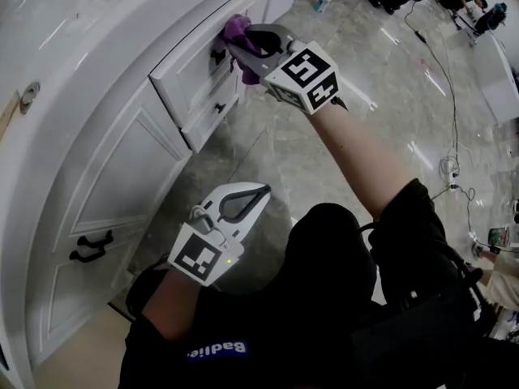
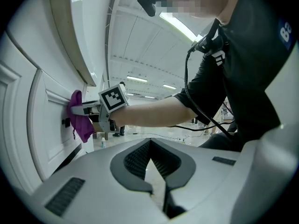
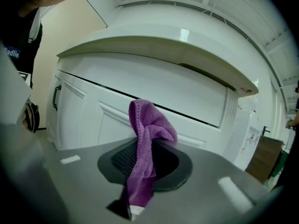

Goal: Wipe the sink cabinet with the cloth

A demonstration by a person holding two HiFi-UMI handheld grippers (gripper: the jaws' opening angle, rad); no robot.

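Surroundings first: white sink cabinet fills the left of the head view, with a marble floor in front of it. There are two black handles on the cabinet door and a black pull on the top drawer. A small bottle stands on the floor past the cabinet's far end. Cables run across the floor well away from the cabinet. Nothing sits between the grippers and the cabinet front.

Right gripper: jaws clamped on the purple cloth. The cloth bunches out past the tips and presses on the top drawer front, right beside the black pull, under the countertop overhang. The rest of the cloth trails back through the jaws.

Left gripper: jaws closed tip to tip with nothing between them. It's held low in front of the cabinet door, clear of the cabinet and touching nothing, above the person's knee.
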